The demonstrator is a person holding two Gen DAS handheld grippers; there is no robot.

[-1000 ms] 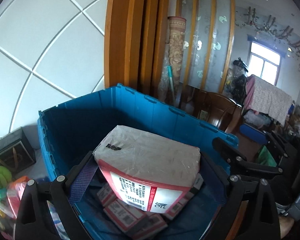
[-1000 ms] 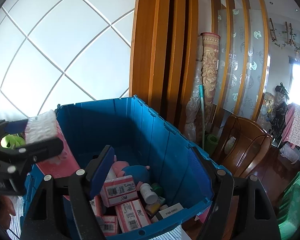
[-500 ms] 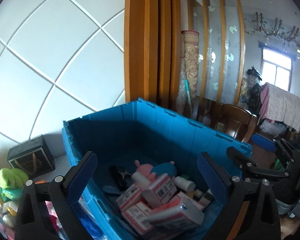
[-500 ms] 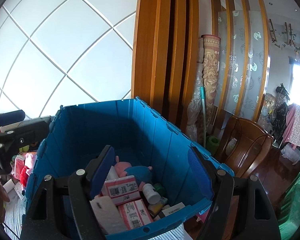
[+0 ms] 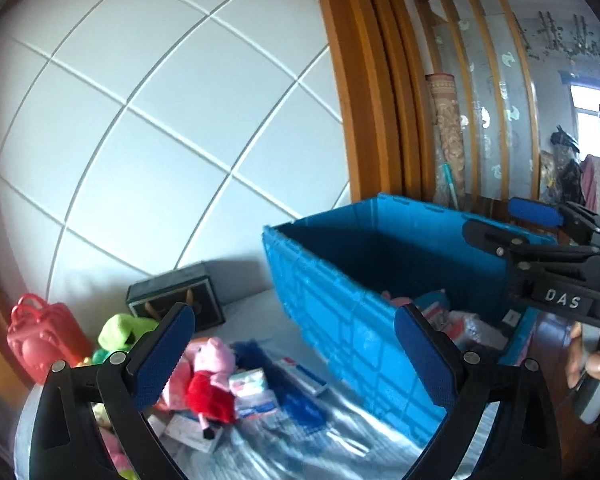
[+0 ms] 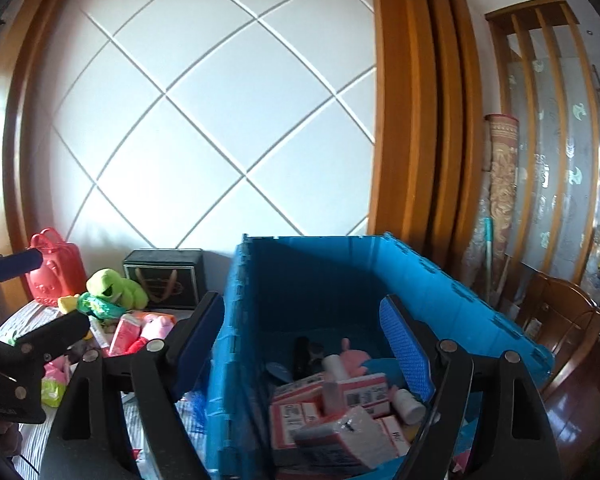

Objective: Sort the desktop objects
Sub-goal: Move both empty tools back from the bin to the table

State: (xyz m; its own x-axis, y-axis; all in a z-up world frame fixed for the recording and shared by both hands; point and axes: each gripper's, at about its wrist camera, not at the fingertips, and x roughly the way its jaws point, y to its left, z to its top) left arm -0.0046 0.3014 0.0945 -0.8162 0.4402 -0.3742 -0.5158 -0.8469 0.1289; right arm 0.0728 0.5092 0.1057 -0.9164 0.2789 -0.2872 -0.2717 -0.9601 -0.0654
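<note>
Left wrist view: the rigid ribbed plastic blue crate (image 5: 352, 320) stands right of the loose pile on the table. Both the left gripper (image 5: 296, 356) and the right gripper (image 6: 302, 344), its jaws widening, are empty. Best approach low, squeezing the soft pink pig plush (image 5: 212, 376) across its red body, clear of the glossy small cartons (image 5: 252, 394).

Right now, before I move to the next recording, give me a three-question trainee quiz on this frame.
1. True or false: the left tongs hold a box.
2. Which toy lies nearest the left tongs: A) pink pig plush, B) green plush, C) red toy case?
3. Fill in: the red-and-white boxes lie inside the ___ crate.

Key: 1 false; 2 A; 3 blue.
</note>
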